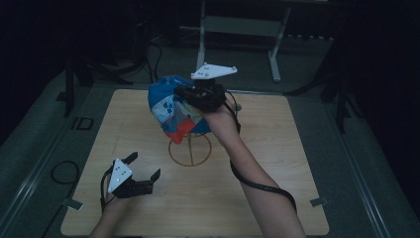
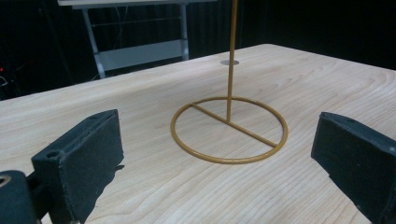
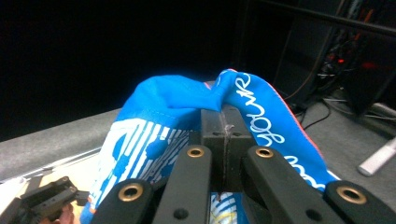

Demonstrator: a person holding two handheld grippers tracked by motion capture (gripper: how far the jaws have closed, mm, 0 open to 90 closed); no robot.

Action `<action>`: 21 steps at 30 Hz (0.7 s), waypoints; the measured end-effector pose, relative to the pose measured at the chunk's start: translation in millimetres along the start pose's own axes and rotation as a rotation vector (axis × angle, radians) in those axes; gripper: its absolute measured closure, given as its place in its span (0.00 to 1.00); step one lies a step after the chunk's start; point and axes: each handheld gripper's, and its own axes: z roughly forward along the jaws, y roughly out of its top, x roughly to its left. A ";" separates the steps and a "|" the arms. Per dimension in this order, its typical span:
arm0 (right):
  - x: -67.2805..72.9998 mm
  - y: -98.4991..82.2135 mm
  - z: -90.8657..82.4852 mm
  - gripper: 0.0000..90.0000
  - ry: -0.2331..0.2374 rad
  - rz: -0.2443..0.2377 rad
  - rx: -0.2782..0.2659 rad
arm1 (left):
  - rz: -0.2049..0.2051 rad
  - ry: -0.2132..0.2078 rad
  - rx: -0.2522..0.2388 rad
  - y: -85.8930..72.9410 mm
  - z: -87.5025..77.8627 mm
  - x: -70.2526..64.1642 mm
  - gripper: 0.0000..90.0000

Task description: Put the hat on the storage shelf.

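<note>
Right gripper [image 1: 184, 94] fingers clamped on blue printed fabric cap [image 1: 171, 109], held over the gold wire stand [image 2: 229, 126] on the wooden bench [image 1: 277, 163]. Left gripper [image 1: 143, 171] fingers apart, empty. Next, probably: seat cap on stand's post.

Right gripper [image 1: 185, 94] clamping blue cap [image 1: 171, 106], above stand [image 1: 190, 151]

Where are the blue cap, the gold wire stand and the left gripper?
blue cap [image 1: 166, 101], high view, on its printed side panel.
gold wire stand [image 2: 229, 156], left gripper view, on the near arc of its base ring.
left gripper [image 1: 144, 166], high view, midway between its open fingertips.
</note>
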 end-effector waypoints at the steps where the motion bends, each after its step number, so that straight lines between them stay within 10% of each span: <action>1: 0.0 0.0 0.0 1.00 0.000 0.000 0.000 | 0.000 0.000 0.000 0.0 0.0 0.0 0.03; 10: -2.7 -15.9 24.4 1.00 0.033 0.031 0.066 | 0.008 0.004 0.001 -1.7 0.6 0.8 0.03; 21: -16.1 -35.6 6.8 1.00 0.001 0.048 0.072 | 0.000 0.009 0.010 -3.6 1.3 4.4 0.03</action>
